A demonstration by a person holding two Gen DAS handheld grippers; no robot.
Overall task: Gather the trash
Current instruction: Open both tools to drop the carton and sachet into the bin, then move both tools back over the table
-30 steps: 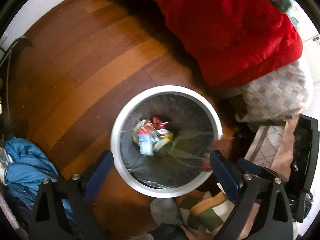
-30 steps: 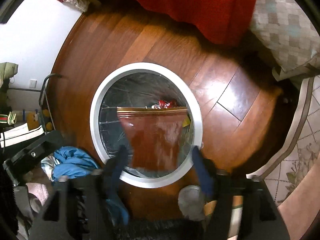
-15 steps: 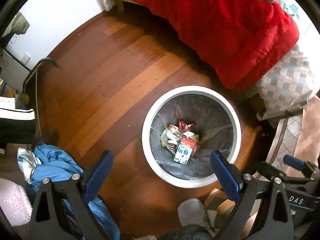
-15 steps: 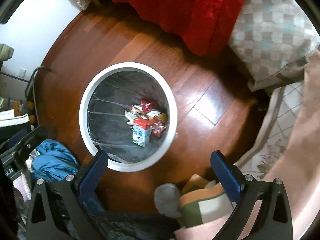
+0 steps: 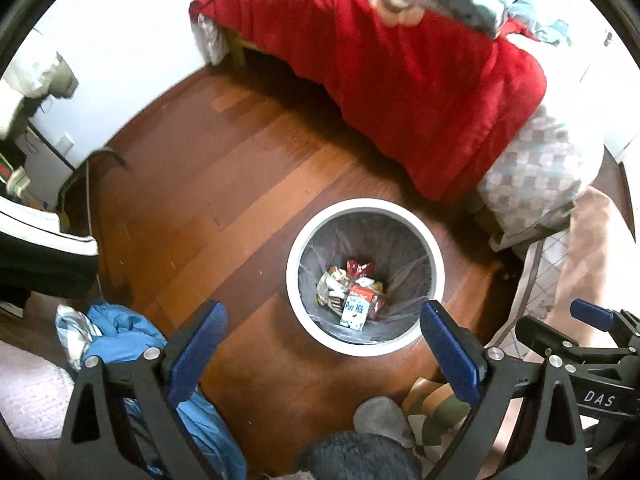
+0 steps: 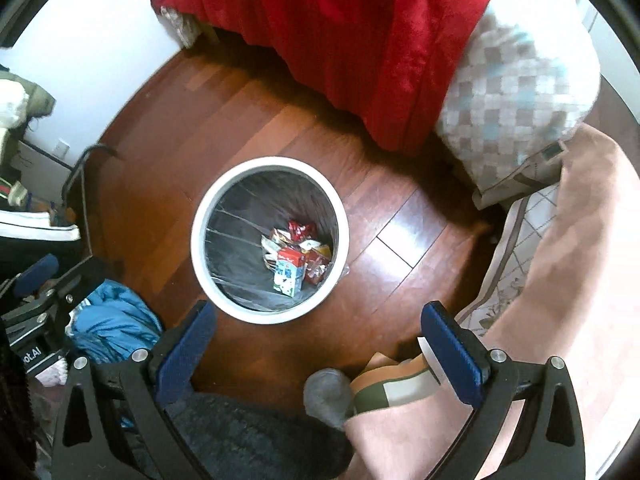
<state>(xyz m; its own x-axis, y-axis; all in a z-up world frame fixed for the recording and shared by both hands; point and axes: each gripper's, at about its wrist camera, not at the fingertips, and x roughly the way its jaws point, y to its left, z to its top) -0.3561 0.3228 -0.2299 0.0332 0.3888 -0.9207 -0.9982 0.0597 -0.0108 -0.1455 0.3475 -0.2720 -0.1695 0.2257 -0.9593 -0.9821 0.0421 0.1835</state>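
A round white trash bin (image 5: 295, 255) with a grey liner stands on the wooden floor; it also shows in the right wrist view (image 6: 200, 216). Inside lie a Pure Milk carton (image 5: 354, 311) and several snack wrappers (image 5: 359, 268); the carton (image 6: 289, 272) and wrappers (image 6: 301, 230) show from the right too. My left gripper (image 5: 322, 350) is open and empty, held high above the bin's near side. My right gripper (image 6: 316, 350) is open and empty, also high above the bin's near side.
A bed with a red blanket (image 5: 420, 80) and a checked pillow (image 6: 516, 96) lies beyond the bin. Blue clothing (image 5: 120, 340) lies at the left, a patterned rug (image 6: 516, 264) at the right. A socked foot (image 6: 328, 396) is below the grippers.
Both grippers have risen away from the bin. The reddish bag in front of the right gripper a second ago is gone from there. The left gripper's view has shifted left.
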